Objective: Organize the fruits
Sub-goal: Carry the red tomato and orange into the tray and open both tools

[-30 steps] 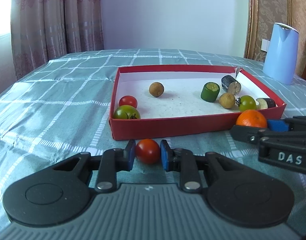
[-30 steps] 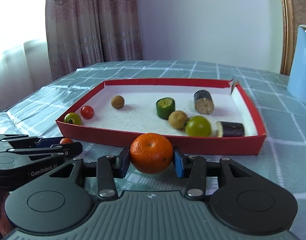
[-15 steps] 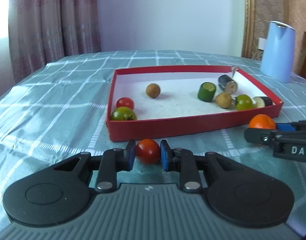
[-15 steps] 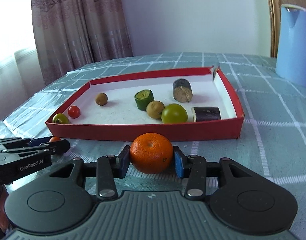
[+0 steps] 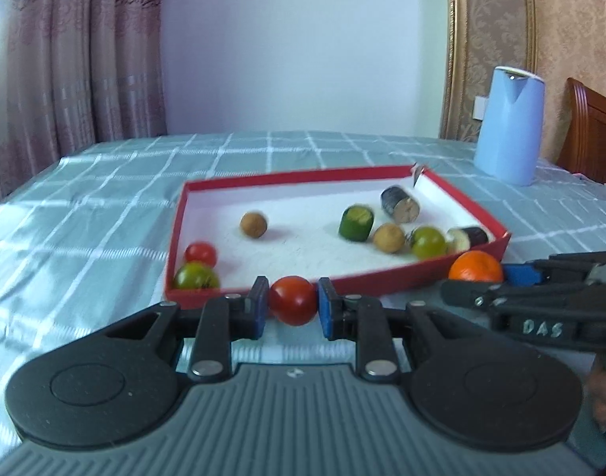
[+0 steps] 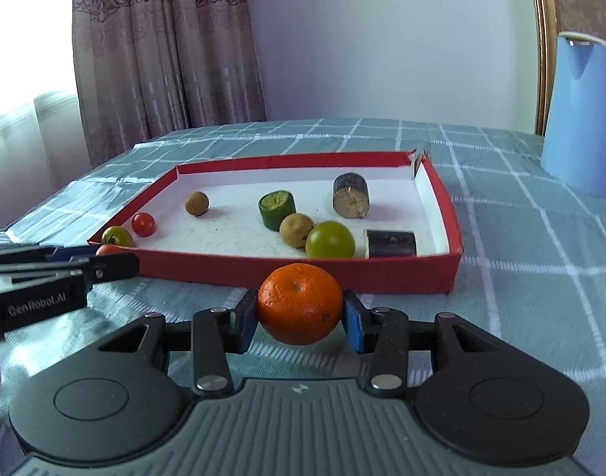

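We pinch a red tomato point(image 5: 292, 304) in our left gripper point(image 5: 292, 307) and an orange point(image 6: 300, 304) in our right gripper point(image 6: 301, 317), low in frame before the red tray point(image 6: 442, 198).

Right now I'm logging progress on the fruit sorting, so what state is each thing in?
Left gripper: shut on the red tomato, outside the tray.
Right gripper: shut on the orange, outside the tray.
Red tray: lying open on the table, fruit and cut pieces loose inside.
Green cut piece: lying in the tray, cut face showing.
Blue jug: upright beside the tray.
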Available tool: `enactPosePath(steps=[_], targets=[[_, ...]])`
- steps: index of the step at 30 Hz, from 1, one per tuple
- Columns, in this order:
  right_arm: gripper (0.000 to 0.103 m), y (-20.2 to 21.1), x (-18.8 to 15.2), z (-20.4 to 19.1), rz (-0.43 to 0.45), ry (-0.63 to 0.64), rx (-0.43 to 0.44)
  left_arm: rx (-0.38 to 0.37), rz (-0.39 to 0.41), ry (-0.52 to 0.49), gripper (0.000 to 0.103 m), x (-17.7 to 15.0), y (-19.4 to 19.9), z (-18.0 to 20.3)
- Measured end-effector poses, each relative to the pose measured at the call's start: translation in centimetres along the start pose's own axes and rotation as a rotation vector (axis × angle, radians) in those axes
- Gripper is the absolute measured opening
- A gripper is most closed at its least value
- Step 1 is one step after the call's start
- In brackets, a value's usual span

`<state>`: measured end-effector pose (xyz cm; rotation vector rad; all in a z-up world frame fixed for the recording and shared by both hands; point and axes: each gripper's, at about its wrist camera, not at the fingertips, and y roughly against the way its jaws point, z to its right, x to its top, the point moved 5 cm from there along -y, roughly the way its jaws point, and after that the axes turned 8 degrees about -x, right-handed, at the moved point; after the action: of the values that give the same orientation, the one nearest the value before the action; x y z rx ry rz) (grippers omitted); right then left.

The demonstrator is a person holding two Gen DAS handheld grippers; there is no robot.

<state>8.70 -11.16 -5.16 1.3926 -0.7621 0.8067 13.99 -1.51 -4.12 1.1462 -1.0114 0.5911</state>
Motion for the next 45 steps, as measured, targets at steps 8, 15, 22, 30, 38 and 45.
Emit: enactPosePath(steps=[8,15,22,30,38,45], targets=[[0.043,-1.0,3.8,-0.2,0.082,0.039,-0.047,0.064,-0.016,-0.027,0.023,2.3,-3.9,0.1],[0.043,-4.1,6.1,-0.1,0.072,0.058,-0.089,0.074,-0.084,0.028,0.023,2.7,-7.4,-1.6],[0.043,-7.7,7.4,-0.7,0.029,0.07,-0.104,0.092,-0.115,0.058,0.023,2.9,-9.1,-2.6],[0.043,-10.0,8.3,-1.9,-0.005,0.078,-0.107,0.112,-0.149,0.082,0.023,3.1,-10.7,-3.5],[0.043,-11.7,9.0,-2.8,-0.038,0.097,-0.129,0.141,-0.149,0.071,0.023,3.3,-11.2,-3.7],[0.043,-12.5,8.9,-3.6,-0.057,0.122,-0.112,0.155,-0.141,0.098,0.024,3.3,-11.2,-4.5]])
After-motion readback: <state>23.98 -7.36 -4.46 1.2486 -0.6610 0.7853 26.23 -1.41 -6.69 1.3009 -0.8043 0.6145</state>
